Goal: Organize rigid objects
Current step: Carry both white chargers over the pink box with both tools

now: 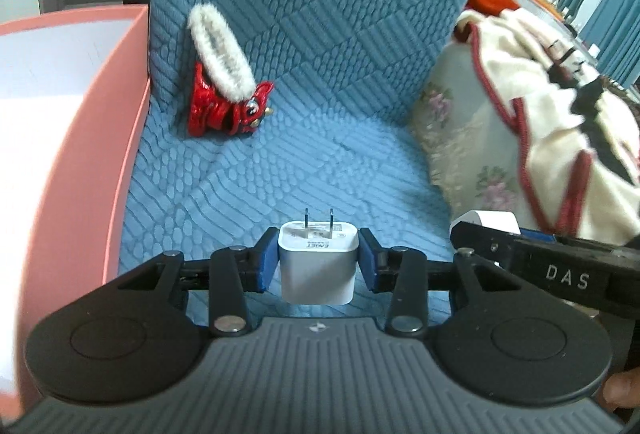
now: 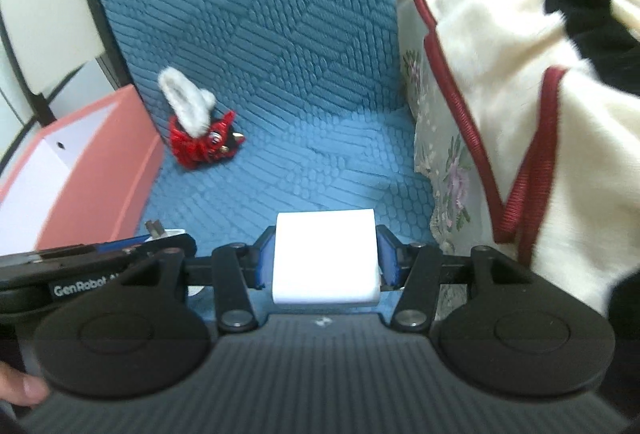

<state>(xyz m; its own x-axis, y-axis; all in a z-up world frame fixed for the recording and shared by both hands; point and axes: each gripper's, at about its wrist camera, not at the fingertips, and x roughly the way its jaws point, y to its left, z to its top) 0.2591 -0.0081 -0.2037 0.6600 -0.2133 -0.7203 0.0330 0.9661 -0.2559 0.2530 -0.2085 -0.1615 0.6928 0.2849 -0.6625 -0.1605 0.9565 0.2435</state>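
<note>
We look forward from each wrist along its fingers, low and close over the blue quilted seat cover [image 1: 304, 138], toward the chair back. In the left wrist view the right gripper [image 1: 486, 220] intrudes at the right edge; in the right wrist view the left gripper [image 2: 158, 234] shows at the left (so we sit side by side). Both views share the red ornament [image 1: 228, 110], the pink box [image 1: 120, 122] and the cream garment [image 2: 500, 82].

Your left gripper [image 1: 319, 260] is clamped on the white charger [image 1: 317, 266], prongs pointing to 12 o'clock; your right gripper [image 2: 325, 262] pinches a white block [image 2: 326, 260], sitting at the left one's 3 o'clock
</note>
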